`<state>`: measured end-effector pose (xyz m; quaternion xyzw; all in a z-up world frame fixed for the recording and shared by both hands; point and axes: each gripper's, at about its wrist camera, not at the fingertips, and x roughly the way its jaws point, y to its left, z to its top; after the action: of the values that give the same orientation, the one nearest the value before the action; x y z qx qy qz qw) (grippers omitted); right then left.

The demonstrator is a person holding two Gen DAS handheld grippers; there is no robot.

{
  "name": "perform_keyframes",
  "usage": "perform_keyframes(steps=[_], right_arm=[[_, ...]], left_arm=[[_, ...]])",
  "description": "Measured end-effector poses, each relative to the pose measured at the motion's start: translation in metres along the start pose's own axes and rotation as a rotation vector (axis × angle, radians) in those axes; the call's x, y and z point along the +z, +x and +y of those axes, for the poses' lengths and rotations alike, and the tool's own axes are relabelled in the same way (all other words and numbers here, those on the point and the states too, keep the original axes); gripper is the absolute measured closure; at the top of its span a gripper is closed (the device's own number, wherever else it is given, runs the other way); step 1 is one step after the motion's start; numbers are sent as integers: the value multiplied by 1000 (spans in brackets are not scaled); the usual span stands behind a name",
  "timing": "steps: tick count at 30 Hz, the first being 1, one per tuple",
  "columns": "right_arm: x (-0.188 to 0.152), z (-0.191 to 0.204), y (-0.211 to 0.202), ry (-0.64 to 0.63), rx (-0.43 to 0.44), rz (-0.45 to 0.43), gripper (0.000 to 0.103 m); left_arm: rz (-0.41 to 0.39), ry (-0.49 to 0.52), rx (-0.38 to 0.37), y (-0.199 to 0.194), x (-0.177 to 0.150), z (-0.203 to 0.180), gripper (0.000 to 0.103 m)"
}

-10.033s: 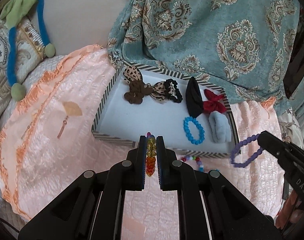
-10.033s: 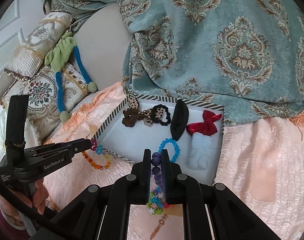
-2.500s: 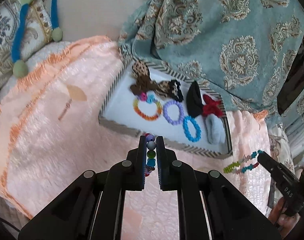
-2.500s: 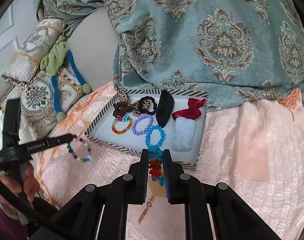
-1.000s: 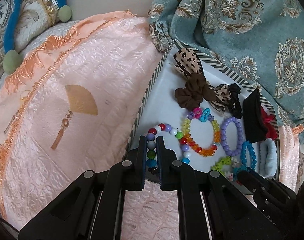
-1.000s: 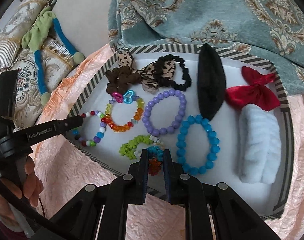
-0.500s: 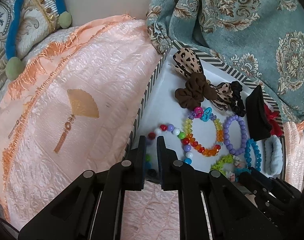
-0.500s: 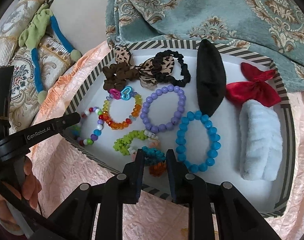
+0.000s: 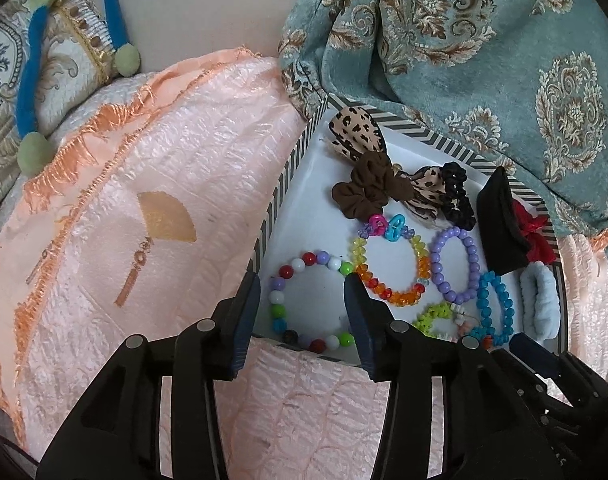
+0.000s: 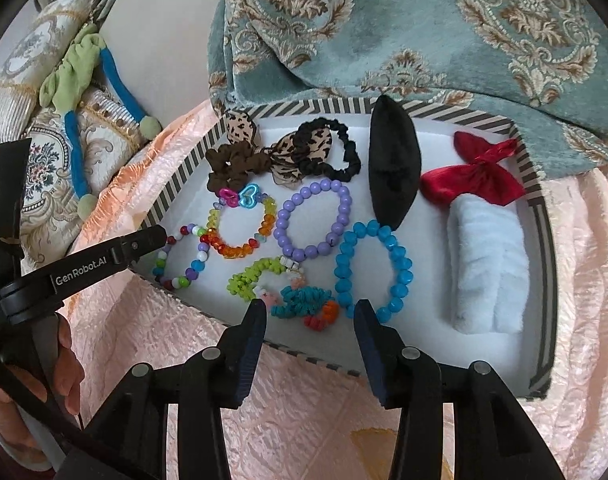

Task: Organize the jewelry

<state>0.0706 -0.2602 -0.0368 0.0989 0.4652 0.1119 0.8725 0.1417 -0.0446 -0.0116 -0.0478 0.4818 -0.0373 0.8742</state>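
Both tongs (image 9: 302,300) (image 10: 308,312) now spread, bracelets (image 10: 312,221) inside tray (image 10: 176,178)

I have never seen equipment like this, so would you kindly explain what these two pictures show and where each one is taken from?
There is no robot here: a person holds a two-finger tool in each hand, and each carries a fisheye camera looking forward along its fingers. One picture looks out from the left tool, the other from the right tool. Both stand open and hold nothing.

Ahead is a striped-rim tray on a peach quilt. In it lie beaded bracelets, such as the multicolour bracelet, the purple bracelet and the blue bracelet, plus hair accessories such as the red bow. The right view also shows the left tool beside the tray.
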Motion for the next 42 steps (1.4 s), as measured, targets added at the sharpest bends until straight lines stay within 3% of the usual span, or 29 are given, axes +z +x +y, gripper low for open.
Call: perform_keyframes(steps=[11, 13, 15, 16, 34, 42], right_arm=[[3, -8, -43, 11, -107, -106, 58], [3, -8, -53, 8, -130, -135, 55], [3, -9, -63, 6, -152, -166, 41], [2, -9, -68, 6, -162, -184, 40], [-2, -7, -111, 6, -211, -261, 40], [-1, -2, -127, -12, -236, -302, 33]], left_arm=[[-118, 34, 44, -40, -6, -20, 57], [-138, 37, 42, -48, -6, -25, 57], [-159, 46, 45, -57, -7, -32, 57], [-172, 53, 50, -61, -8, -35, 57], [-276, 128, 51, -117, -23, -79, 57], [-319, 134, 51, -135, -24, -84, 57]])
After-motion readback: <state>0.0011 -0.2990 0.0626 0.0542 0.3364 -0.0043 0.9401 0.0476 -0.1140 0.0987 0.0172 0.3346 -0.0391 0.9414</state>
